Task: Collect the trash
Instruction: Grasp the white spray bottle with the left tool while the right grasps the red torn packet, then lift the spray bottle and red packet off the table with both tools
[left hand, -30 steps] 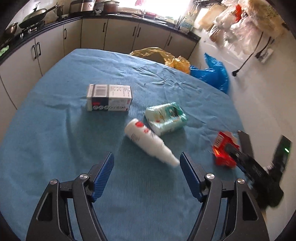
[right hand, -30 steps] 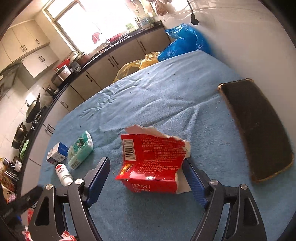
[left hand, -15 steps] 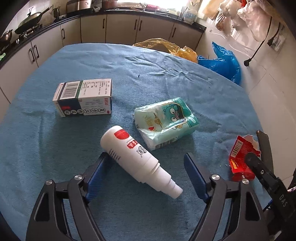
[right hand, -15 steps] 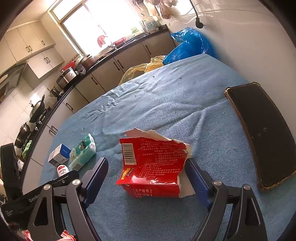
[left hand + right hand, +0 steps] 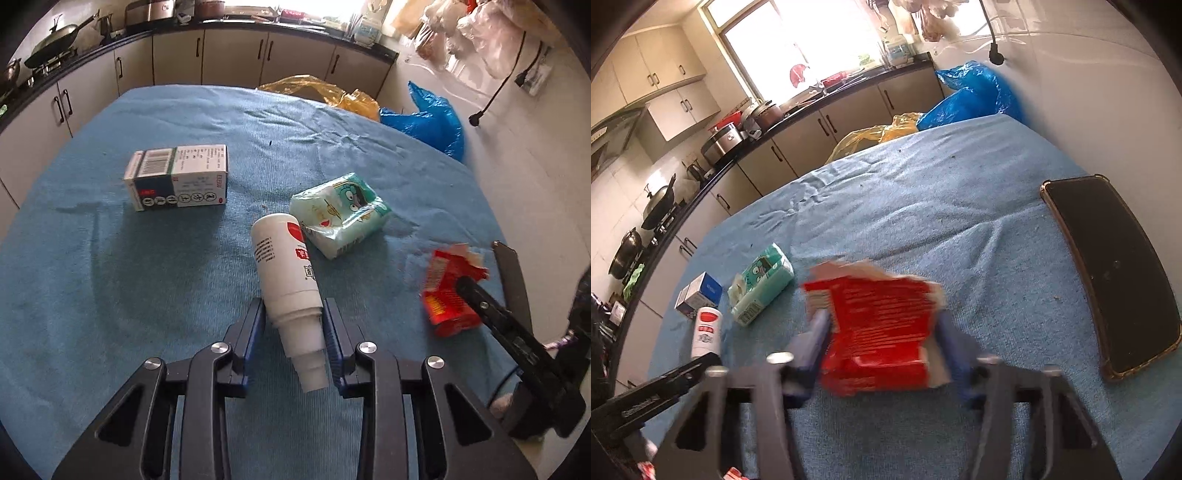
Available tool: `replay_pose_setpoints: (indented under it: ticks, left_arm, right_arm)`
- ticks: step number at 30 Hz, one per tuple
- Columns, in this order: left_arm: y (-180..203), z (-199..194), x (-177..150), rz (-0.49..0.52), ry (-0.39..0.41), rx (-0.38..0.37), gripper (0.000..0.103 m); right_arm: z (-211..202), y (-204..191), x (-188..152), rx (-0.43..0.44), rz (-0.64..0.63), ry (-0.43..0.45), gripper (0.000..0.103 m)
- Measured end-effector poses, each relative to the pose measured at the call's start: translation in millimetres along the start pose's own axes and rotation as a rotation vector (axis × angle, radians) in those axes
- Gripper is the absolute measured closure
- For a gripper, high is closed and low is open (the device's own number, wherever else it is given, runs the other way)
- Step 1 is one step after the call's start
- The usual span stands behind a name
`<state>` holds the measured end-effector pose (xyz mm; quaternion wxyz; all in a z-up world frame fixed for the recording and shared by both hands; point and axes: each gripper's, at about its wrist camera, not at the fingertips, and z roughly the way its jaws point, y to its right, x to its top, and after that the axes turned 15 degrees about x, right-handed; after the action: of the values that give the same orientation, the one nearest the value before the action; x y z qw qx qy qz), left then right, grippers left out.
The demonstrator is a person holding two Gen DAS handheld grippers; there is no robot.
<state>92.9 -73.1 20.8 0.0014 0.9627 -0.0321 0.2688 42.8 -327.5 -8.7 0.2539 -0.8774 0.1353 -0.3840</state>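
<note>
A white spray bottle (image 5: 284,258) with a red label lies on the blue tablecloth (image 5: 110,277), its nozzle end pointing back between my fingers. My left gripper (image 5: 293,314) is shut on the bottle's narrow neck. In the right wrist view a torn red packet (image 5: 882,306) sits between the blue pads of my right gripper (image 5: 881,325). Its jaws are closing and both pads touch the packet's sides; the picture there is blurred. The same packet (image 5: 443,295) shows at the right of the left wrist view.
A white medicine box (image 5: 177,177) and a green tissue pack (image 5: 340,218) lie further back on the table. A black phone (image 5: 1108,273) lies at the right edge. A yellow bag (image 5: 317,92) and a blue bag (image 5: 428,118) hang past the far edge, with kitchen cabinets behind.
My left jaws have closed from wide open onto the bottle, which has swung in line with the fingers. My right jaws have closed in on the red packet.
</note>
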Motion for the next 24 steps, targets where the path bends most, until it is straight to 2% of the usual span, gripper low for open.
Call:
replay_pose_setpoints:
  ticks: [1,3,4,8,15,24]
  left_arm:
    - [-0.3,-3.8,-2.4,0.003,0.009,-0.001,0.073]
    - [-2.1,-12.7,-7.2,0.010,0.029,-0.004,0.073]
    - [-3.1,-17.6,-10.1,0.014,0.038,-0.007,0.073]
    - [-10.4,-33.7,-20.9,0.015,0.061,-0.036,0.073]
    - [-36.5,-51.1,-38.8,-0.042,0.046,-0.117,0.073]
    - [-71.3,-64.2,-63.6,-0.121,0.042,-0.149,0.073]
  right_arm:
    - [-0.4,-0.3,-0.9,0.003,-0.001,-0.002,0.074]
    - [-0.4,-1.3,-2.8,0.012,-0.005,-0.009,0.088]
    - [-0.4,-2.0,-4.2,0.018,-0.008,-0.015,0.089]
    - [-4.2,-7.0,-10.2,0.021,-0.031,-0.014,0.091]
    - [-8.7,-8.5,-14.7,0.046,-0.021,-0.023,0.091]
    - [-13.7,1.5,-16.2,0.080,0.038,-0.021,0.091]
